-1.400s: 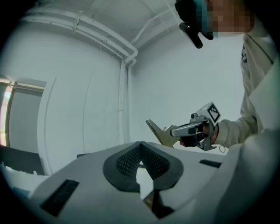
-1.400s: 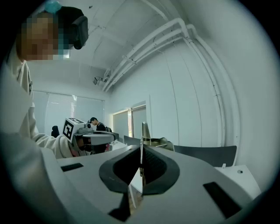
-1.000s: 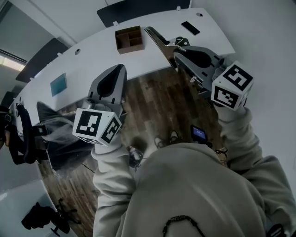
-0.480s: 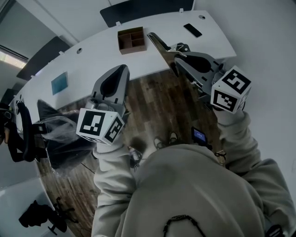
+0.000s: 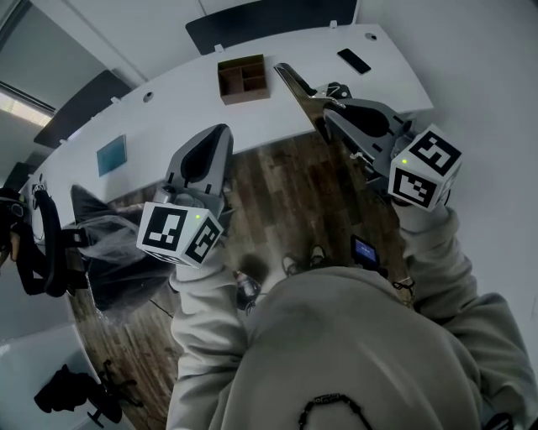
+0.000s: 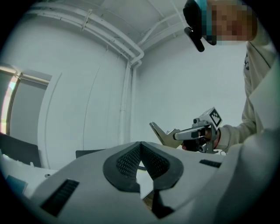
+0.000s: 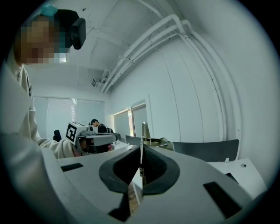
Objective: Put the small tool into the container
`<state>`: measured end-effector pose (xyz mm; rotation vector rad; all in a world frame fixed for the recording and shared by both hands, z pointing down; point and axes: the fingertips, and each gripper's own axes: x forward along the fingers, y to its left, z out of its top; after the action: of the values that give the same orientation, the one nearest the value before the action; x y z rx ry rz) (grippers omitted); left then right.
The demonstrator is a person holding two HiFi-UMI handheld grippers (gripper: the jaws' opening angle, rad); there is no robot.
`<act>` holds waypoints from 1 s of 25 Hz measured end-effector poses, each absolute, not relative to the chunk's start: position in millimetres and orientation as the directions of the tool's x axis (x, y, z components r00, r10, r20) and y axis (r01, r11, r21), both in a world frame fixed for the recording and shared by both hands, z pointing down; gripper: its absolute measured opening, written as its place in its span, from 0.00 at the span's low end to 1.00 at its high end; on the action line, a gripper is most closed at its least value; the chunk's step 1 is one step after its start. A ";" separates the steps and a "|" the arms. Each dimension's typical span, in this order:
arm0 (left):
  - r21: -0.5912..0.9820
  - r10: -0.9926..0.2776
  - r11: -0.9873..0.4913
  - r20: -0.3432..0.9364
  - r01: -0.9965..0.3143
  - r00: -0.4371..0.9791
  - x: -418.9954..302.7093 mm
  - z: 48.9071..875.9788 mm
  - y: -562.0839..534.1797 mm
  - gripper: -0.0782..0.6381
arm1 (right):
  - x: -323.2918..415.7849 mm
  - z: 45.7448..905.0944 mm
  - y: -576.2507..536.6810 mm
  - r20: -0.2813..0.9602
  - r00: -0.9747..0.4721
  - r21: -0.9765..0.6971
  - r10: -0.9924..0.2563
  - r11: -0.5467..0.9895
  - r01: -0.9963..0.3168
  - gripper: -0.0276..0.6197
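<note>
A brown wooden container (image 5: 245,78) with compartments stands on the white curved table (image 5: 160,113). My right gripper (image 5: 329,107) is shut on a flat metal tool (image 5: 298,87), whose blade points out over the table's edge, just right of the container. In the right gripper view the tool (image 7: 142,140) shows edge-on, pinched between the pads of the right gripper (image 7: 141,151). My left gripper (image 5: 220,132) hangs over the wooden floor, short of the table, shut with nothing in it. In the left gripper view its pads (image 6: 131,159) meet at the tip, and the tool (image 6: 162,132) shows at the right.
A black phone (image 5: 353,60) lies on the table's right end and a blue card (image 5: 110,154) on its left part. A dark chair back (image 5: 252,21) stands behind the table, an office chair (image 5: 42,243) at the left. Another person (image 7: 95,124) is far off.
Both grippers and the table sit slightly lower and to the right in the head view. The right gripper's hold on the tool is unchanged; the left stays shut.
</note>
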<state>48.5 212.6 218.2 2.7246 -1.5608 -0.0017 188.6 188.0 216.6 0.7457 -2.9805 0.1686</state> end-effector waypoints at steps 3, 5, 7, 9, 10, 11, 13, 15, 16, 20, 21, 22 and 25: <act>0.010 -0.871 -0.491 -0.008 -0.871 0.491 46.1 217.2 210.1 0.11 | 191.4 213.0 184.4 0.077 -0.882 -0.093 -0.466 0.877 -0.472 0.08; 0.015 -0.872 -0.490 -0.005 -0.872 0.490 48.6 218.5 209.4 0.11 | 193.4 213.6 184.1 0.078 -0.882 -0.096 -0.465 0.877 -0.470 0.08; 0.011 -0.870 -0.494 -0.005 -0.869 0.494 50.3 217.9 206.8 0.11 | 193.4 214.2 183.4 0.080 -0.883 -0.097 -0.463 0.878 -0.469 0.08; 0.005 -0.868 -0.497 -0.008 -0.868 0.497 52.5 216.7 205.6 0.11 | 192.8 215.1 183.3 0.081 -0.885 -0.094 -0.459 0.880 -0.465 0.08; 0.006 -0.867 -0.498 -0.008 -0.867 0.498 54.1 216.8 206.1 0.11 | 193.4 216.0 183.6 0.082 -0.885 -0.094 -0.458 0.881 -0.464 0.08; 0.007 -0.867 -0.499 -0.007 -0.867 0.499 55.3 217.0 206.4 0.11 | 194.5 216.6 183.5 0.082 -0.885 -0.095 -0.459 0.880 -0.465 0.08; 0.009 -0.868 -0.497 -0.005 -0.867 0.497 55.8 216.6 205.5 0.11 | 196.2 215.6 181.6 0.079 -0.884 -0.097 -0.461 0.879 -0.467 0.08; 0.009 -0.868 -0.497 -0.003 -0.868 0.497 56.7 217.2 204.3 0.11 | 198.2 215.5 180.4 0.075 -0.884 -0.099 -0.461 0.879 -0.467 0.08; 0.008 -0.868 -0.497 -0.001 -0.868 0.497 58.2 217.8 204.1 0.11 | 199.9 216.4 180.2 0.075 -0.884 -0.100 -0.461 0.879 -0.466 0.08; 0.001 -0.869 -0.495 -0.001 -0.869 0.495 65.9 218.1 203.2 0.11 | 207.5 219.8 179.7 0.074 -0.885 -0.106 -0.459 0.879 -0.465 0.08; -0.001 -0.869 -0.496 -0.001 -0.869 0.496 67.7 218.5 202.5 0.11 | 209.4 220.2 179.9 0.073 -0.886 -0.105 -0.458 0.880 -0.464 0.08; -0.002 -0.869 -0.495 -0.002 -0.869 0.495 69.2 219.1 201.5 0.11 | 211.5 220.6 179.8 0.072 -0.886 -0.105 -0.458 0.880 -0.463 0.08; 0.002 -0.879 -0.476 -0.007 -0.879 0.476 70.7 219.8 195.3 0.11 | 218.5 221.8 176.7 0.067 -0.885 -0.109 -0.462 0.878 -0.466 0.08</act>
<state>70.7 195.3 219.8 2.7006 -1.6085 -0.0105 218.5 176.7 221.8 0.7430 -3.0061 0.1896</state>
